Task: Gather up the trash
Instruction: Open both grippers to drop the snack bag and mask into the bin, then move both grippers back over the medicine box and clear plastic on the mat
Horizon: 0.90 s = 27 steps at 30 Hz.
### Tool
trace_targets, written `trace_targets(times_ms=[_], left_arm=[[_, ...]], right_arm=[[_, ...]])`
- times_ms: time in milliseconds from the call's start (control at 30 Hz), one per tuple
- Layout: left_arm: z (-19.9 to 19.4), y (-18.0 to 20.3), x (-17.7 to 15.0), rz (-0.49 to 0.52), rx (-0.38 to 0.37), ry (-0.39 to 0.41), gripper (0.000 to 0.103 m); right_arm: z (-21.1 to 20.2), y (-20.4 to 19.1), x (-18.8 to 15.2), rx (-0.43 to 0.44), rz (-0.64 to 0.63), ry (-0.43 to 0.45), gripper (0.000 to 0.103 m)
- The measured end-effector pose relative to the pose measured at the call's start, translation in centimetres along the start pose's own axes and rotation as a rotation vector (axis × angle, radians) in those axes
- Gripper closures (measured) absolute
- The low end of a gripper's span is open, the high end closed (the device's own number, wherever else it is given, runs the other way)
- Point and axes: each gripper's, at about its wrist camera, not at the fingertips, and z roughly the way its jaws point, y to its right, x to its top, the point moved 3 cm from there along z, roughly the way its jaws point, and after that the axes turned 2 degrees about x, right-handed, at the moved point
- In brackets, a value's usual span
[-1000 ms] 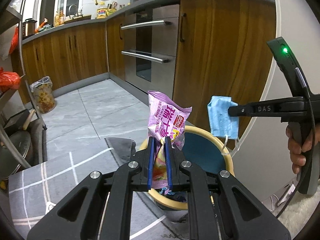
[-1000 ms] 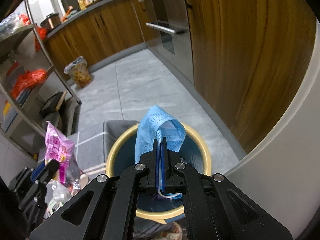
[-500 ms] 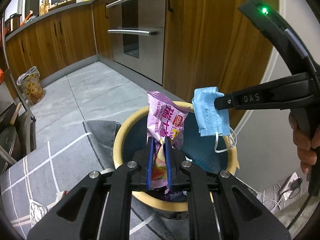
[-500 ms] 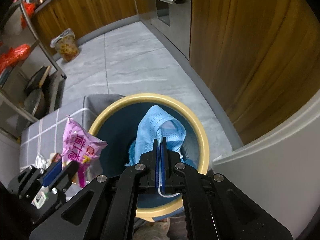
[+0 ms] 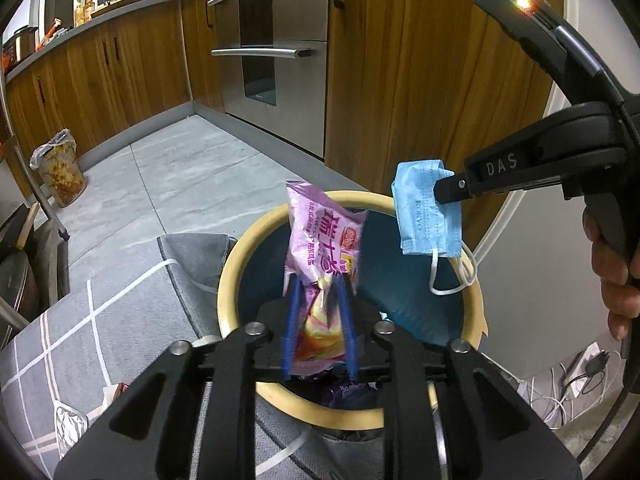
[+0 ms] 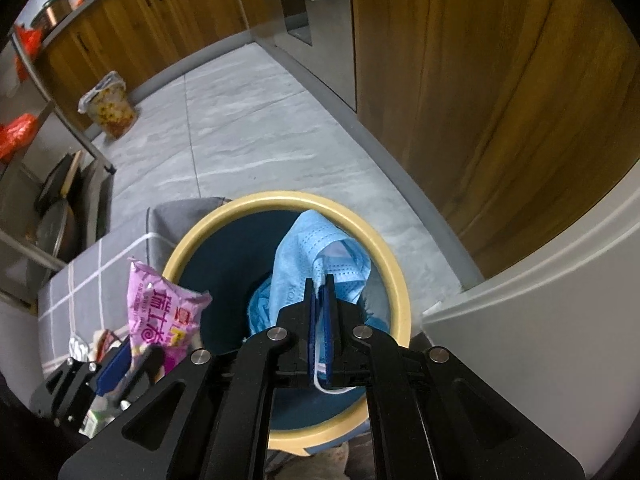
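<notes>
Left wrist: pink snack wrapper (image 5: 324, 240) upright.

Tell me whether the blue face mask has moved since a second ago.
Yes. In the right wrist view the blue face mask has come down over the bin: earlier it rose above the far rim, now it sits inside the rim's outline.

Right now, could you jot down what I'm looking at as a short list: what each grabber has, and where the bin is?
left gripper: jaws just opening, pink snack wrapper between the pads
right gripper: shut on blue face mask
bin: yellow rim, dark blue inside, directly below both items
bin contents: some trash already inside
floor: grey tiles, grey checked rug beside bin
</notes>
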Motion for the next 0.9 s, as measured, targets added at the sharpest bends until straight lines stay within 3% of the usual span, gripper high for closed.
trace_targets(times_ms=[133, 200, 467, 567, 700, 900], left_arm=[[0.0, 0.0, -0.1, -0.002, 0.004, -0.001, 0.075], [0.0, -0.1, -0.1, -0.001, 0.008, 0.004, 0.069], [-0.6, -0.7, -0.2, -0.008, 0.027, 0.013, 0.056], [-1.2, -1.2, -0.4, -0.01, 0.043, 0.022, 0.046], [-2.6, -2.0, -0.5, -0.023, 0.081, 0.054, 0.021], [-5.2, -3.0, -0.3, -0.031, 0.12, 0.119, 0.007]], right_arm=[[-0.1, 0.4, 0.0, 0.012, 0.014, 0.011, 0.093], [-0.2, 0.5, 0.1, 0.008, 0.014, 0.019, 0.078], [-0.7, 0.6, 0.1, 0.011, 0.013, 0.037, 0.06], [-1.1, 0.2, 0.0, 0.021, 0.01, 0.051, 0.049], [-1.9, -0.4, -0.2, 0.045, -0.003, 0.074, 0.022], [-4.4, -1.3, -0.1, 0.055, -0.029, 0.194, 0.01]])
